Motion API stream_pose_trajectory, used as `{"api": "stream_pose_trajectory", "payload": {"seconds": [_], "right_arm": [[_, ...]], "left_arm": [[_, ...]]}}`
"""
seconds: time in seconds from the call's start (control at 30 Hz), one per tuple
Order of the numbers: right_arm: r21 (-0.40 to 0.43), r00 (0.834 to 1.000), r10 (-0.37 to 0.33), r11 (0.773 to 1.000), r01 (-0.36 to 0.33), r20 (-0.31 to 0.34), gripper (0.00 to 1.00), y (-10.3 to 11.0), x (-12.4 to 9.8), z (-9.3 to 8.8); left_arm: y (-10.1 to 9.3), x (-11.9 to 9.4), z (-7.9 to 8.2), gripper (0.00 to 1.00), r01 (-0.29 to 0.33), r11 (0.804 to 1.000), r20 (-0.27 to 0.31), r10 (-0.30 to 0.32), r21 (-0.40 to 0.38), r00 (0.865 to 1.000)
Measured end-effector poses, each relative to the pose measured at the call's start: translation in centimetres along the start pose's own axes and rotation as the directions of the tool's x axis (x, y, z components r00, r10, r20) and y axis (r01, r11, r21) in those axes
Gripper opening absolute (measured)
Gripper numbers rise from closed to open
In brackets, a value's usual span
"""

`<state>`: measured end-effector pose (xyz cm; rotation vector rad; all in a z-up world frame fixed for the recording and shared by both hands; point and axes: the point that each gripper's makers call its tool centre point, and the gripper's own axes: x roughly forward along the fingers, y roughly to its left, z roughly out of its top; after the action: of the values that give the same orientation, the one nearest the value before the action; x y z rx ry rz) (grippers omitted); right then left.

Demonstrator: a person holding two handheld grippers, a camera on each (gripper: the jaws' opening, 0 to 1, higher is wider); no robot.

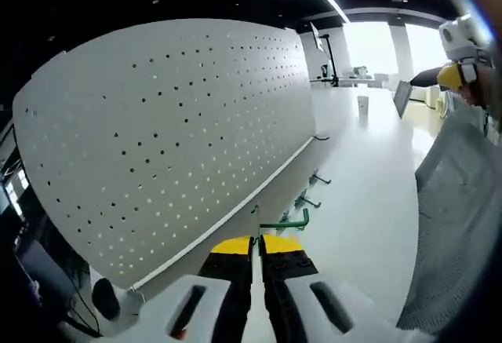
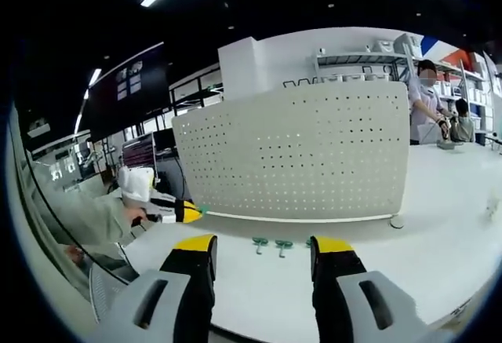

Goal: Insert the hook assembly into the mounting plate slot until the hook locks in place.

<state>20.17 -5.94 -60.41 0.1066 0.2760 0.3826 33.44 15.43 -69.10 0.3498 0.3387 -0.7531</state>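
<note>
Between the closed yellow-tipped jaws of the left tongs (image 1: 259, 246) a green hook (image 1: 286, 221) is clamped, its stem lying across the tips and its bent end rising to their right. Just ahead and to the left of these tongs the white pegboard (image 1: 172, 131) stands upright on the white counter (image 1: 369, 202), its lower edge close to the held hook. Further ahead, along the foot of the board, three more hooks are seen on the counter: one (image 1: 308, 201) just beyond the tips, another (image 1: 318, 177) past it, and a third (image 1: 320, 136) against the board. In the right gripper view the right tongs (image 2: 264, 247) are held wide apart with nothing between them; two green hooks (image 2: 260, 242) (image 2: 283, 245) lie on the counter between the tips, with the pegboard behind them. To the left of the right tongs the left tongs are seen, held by a hand (image 2: 135, 216), their tip near the board's lower left corner.
</note>
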Motion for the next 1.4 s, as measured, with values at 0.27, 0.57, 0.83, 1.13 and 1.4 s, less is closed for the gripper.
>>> {"api": "stream_pose_trajectory", "payload": {"seconds": [0.27,0.57,0.83,1.13,1.4], "right_arm": [[-0.004,1.000,0.028,1.000,-0.028,0.000,0.42,0.4,0.2,0.2],[-0.002,0.998,0.056,0.998,-0.056,-0.001,0.39,0.9,0.1,0.3],[-0.007,0.995,0.094,0.996,-0.094,0.012,0.35,1.8,0.7,1.2],[-0.012,0.991,0.135,0.991,-0.135,0.020,0.30,2.8,1.3,2.2],[-0.002,0.985,0.171,0.985,-0.171,0.024,0.26,3.8,1.7,2.7]], "left_arm": [[-0.9,-1.4,1.3,0.03,-0.033,0.998,0.073,0.038,-0.062,0.997],[-2.0,-2.9,3.1,0.03,-0.064,0.995,0.150,0.074,-0.073,0.986],[-3.2,-3.8,5.3,0.03,-0.059,0.996,0.220,0.073,-0.068,0.973],[-4.8,-4.5,7.6,0.03,-0.060,0.997,0.286,0.072,-0.050,0.955],[-5.6,-4.9,8.7,0.03,-0.044,0.997,0.327,0.065,-0.069,0.943]]}}
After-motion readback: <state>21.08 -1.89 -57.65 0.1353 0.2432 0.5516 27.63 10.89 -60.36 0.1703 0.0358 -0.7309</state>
